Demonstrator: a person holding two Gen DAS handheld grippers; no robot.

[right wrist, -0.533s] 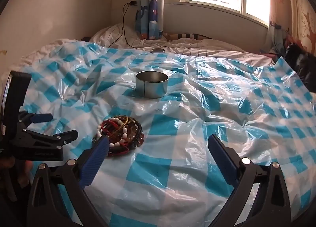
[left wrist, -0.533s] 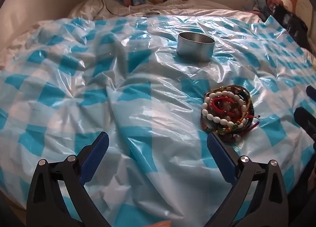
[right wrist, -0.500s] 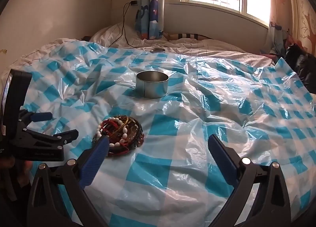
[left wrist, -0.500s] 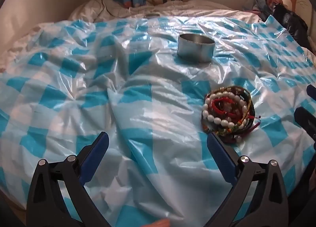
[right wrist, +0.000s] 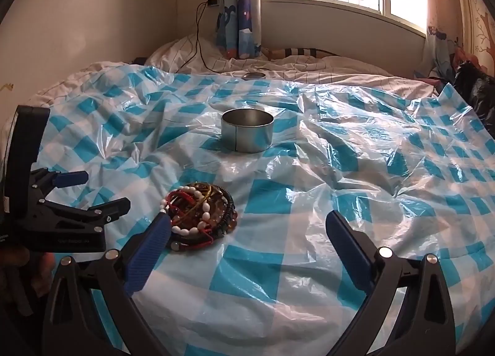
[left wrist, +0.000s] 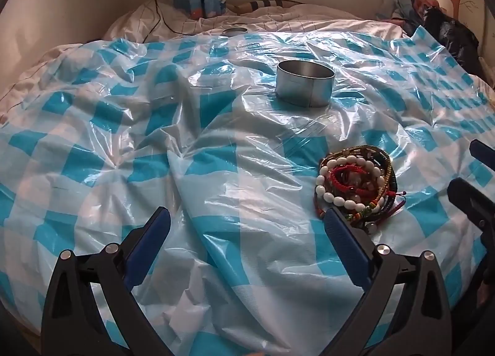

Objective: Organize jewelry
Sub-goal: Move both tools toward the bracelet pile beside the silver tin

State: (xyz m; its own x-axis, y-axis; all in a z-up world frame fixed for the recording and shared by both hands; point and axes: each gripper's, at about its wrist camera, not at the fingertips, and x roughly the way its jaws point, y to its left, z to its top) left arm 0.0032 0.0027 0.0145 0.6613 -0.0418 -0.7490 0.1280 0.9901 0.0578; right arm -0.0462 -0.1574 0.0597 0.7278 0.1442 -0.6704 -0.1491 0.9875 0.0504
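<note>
A pile of bead bracelets (left wrist: 359,184), white, red and dark, lies on the blue-checked plastic sheet (left wrist: 216,170). It also shows in the right wrist view (right wrist: 199,215). A round metal tin (left wrist: 304,87) stands open farther back, also in the right wrist view (right wrist: 247,134). My left gripper (left wrist: 247,226) is open and empty, with the pile just beyond its right finger. My right gripper (right wrist: 247,226) is open and empty, with the pile at its left finger. Each gripper shows in the other's view, the left one (right wrist: 92,192) and the right one (left wrist: 476,176).
The sheet is wrinkled and covers a bed with white bedding (right wrist: 294,68). A small round lid (right wrist: 253,75) lies at the sheet's far edge. A cable (right wrist: 201,37) hangs from a wall plug. A black bag (left wrist: 451,37) sits at the far right.
The left gripper has risen slightly, so the tin and bracelets sit a little lower in its view. The right gripper has hardly moved.
</note>
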